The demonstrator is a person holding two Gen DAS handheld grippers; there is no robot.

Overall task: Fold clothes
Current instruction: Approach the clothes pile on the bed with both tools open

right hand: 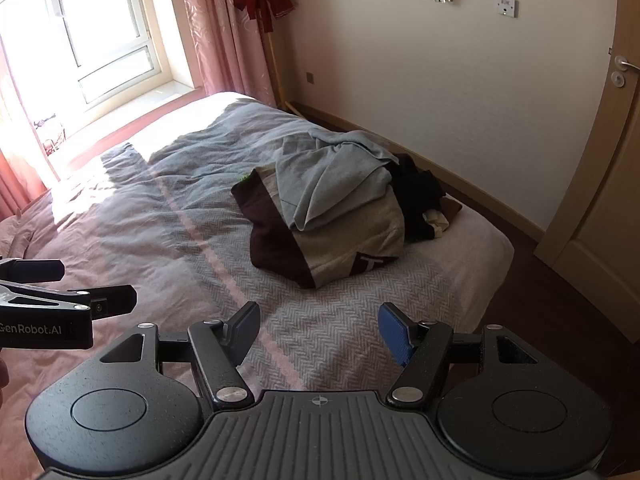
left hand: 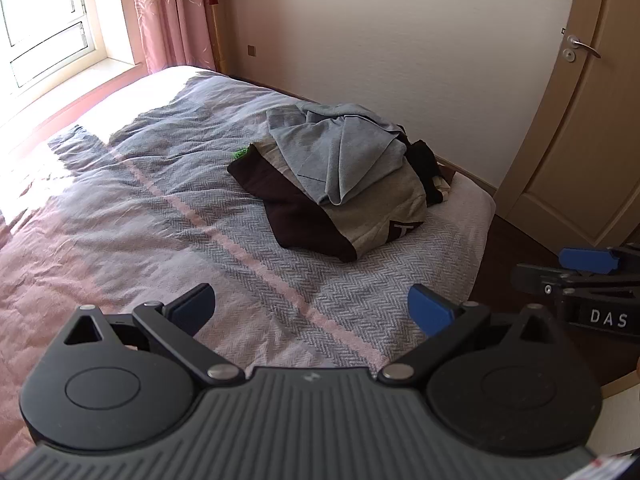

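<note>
A heap of clothes point(left hand: 344, 184) is being left unfolded on the bed point(left hand: 168, 216), toward its far corner, close to the wall point(left hand: 380, 64) and the door point(left hand: 588, 128). The heap is being topped by a light blue garment point(left hand: 340, 152), crumpled and draped over a grey piece with a dark maroon panel point(left hand: 304, 216) along its near edge. Black clothing point(left hand: 426, 168) is being pressed in at the side of the heap nearest the wall, and a small scrap of green point(left hand: 240, 154) is showing at the heap's far left edge. The bed is being covered by a grey herringbone spread with pink stripes, and part of it is being washed out by sunlight from the window point(left hand: 48, 28), beside which a pink curtain point(left hand: 172, 16) is hanging.

The left gripper point(left hand: 312, 312) is being held above the near part of the bed, angled downward, with its jaws spread wide and nothing between them. The right gripper point(right hand: 318, 334) is being held just beside it, likewise angled down, its jaws well apart and empty. Neither gripper is touching the clothes; both are being kept well short of the heap.
</note>
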